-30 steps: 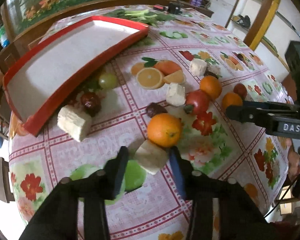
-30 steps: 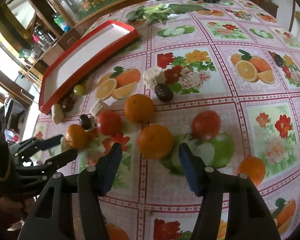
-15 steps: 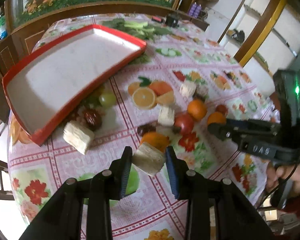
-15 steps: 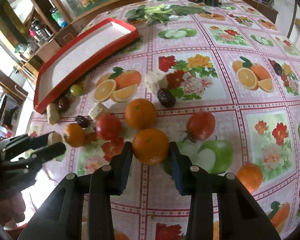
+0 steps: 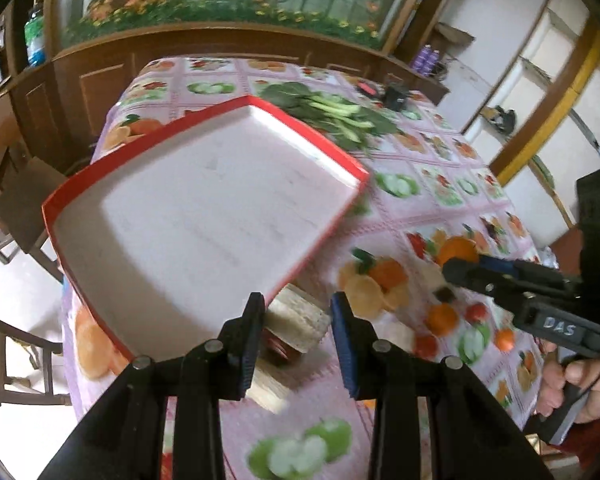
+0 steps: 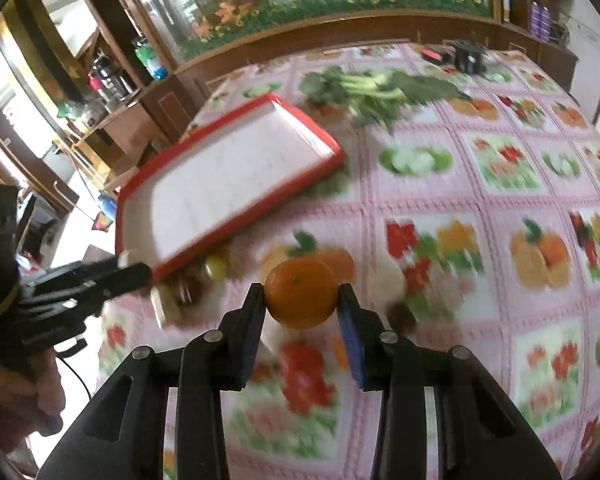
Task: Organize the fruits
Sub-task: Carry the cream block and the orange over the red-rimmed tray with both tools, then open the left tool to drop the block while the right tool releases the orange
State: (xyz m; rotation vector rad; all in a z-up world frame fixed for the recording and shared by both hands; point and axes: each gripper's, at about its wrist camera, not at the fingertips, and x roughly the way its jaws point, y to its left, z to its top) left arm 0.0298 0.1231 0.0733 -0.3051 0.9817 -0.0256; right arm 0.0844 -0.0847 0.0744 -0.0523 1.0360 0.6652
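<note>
My left gripper (image 5: 298, 312) is shut on a pale cream block (image 5: 298, 325) and holds it in the air just off the near corner of the red tray (image 5: 204, 216), whose white inside holds nothing. My right gripper (image 6: 302, 300) is shut on an orange (image 6: 301, 294), lifted above the table. The red tray also shows in the right wrist view (image 6: 228, 184), ahead and to the left. The left gripper with the block shows there at the tray's near corner (image 6: 124, 266). The right gripper with the orange shows at the right of the left wrist view (image 5: 464, 264).
Several fruits and pale blocks lie on the flowered tablecloth (image 6: 480, 240) below my grippers: a tomato (image 6: 304, 368), a green grape (image 6: 216, 266), a dark fruit (image 6: 400, 314). Leafy greens (image 6: 380, 88) lie beyond the tray. A wooden cabinet (image 5: 100, 76) stands behind the table.
Both grippers have lifted their loads and moved up towards the red tray. The left one now holds the block at the tray's near corner; the right one carries the orange off the table.
</note>
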